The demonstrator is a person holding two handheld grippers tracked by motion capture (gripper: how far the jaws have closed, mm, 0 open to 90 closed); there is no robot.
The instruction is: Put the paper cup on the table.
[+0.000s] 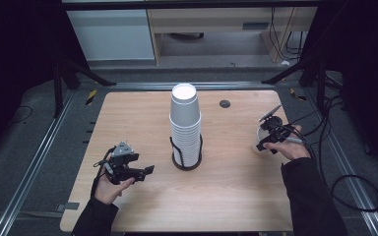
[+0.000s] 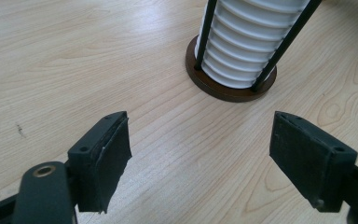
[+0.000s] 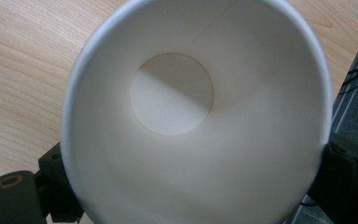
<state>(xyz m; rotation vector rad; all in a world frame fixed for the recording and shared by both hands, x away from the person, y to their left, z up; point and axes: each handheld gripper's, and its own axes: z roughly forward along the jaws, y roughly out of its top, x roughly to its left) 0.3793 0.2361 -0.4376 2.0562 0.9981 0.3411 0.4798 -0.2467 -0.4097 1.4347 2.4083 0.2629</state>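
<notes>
The right tool (image 1: pixel 270 140) has a white cup (image 3: pixel 196 112) between its jaws, upright at the counter's (image 1: pixel 138 118) right edge. The left tool (image 1: pixel 145 172) gapes wide and empty near the cup stack (image 1: pixel 185 123).

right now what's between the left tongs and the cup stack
Nothing: the left gripper view shows only bare table between the open left tongs and the cup stack; the high view agrees.
</notes>
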